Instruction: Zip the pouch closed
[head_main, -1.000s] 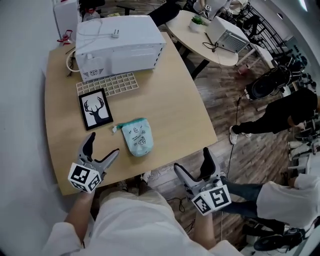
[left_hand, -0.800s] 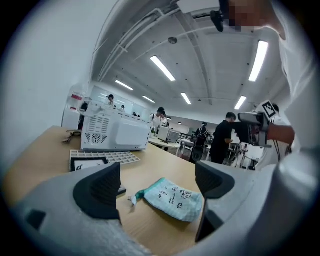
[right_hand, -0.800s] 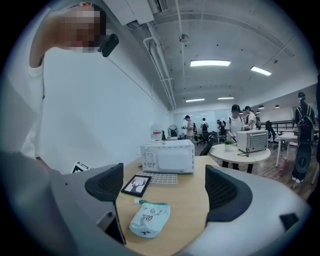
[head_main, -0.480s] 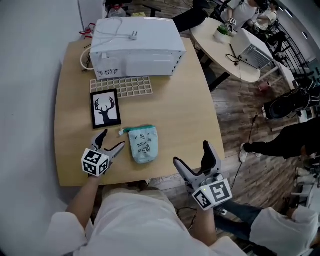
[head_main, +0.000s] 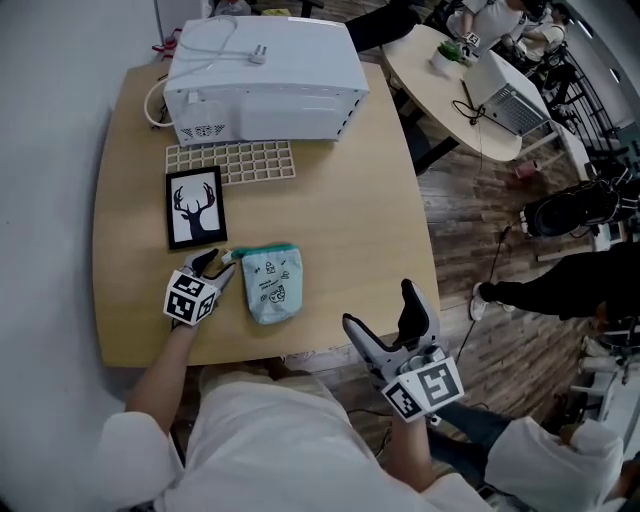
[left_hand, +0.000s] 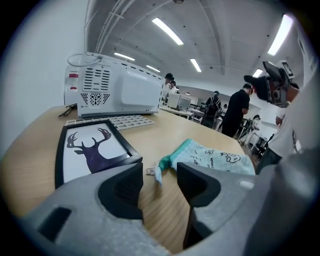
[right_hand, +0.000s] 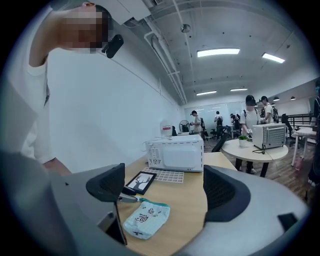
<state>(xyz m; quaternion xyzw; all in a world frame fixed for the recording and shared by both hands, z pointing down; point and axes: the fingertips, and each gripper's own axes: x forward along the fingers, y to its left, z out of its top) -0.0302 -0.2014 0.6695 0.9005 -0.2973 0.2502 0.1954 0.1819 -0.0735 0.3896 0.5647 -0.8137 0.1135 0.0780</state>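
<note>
A pale teal printed pouch (head_main: 268, 283) lies flat on the wooden table (head_main: 345, 215), its zip end with a small pull tab (head_main: 228, 256) pointing left. My left gripper (head_main: 220, 266) is low at that corner. Its jaws have just been closing and stand half open. In the left gripper view the teal corner and tab (left_hand: 156, 170) lie just ahead of and between the left gripper (left_hand: 159, 184) fingertips, which do not press on them. My right gripper (head_main: 380, 308) hangs open off the table's near edge, to the right of the pouch (right_hand: 146, 218).
A black-framed deer picture (head_main: 195, 207) lies just beyond the left gripper. Behind it are a white grid tray (head_main: 230, 160) and a white microwave (head_main: 265, 70). A round table with a laptop (head_main: 480, 85) and several people stand to the right.
My left gripper dropped and went forward to the pouch's zip corner, and its jaws narrowed from wide open. The right gripper shifted slightly and stays open.
</note>
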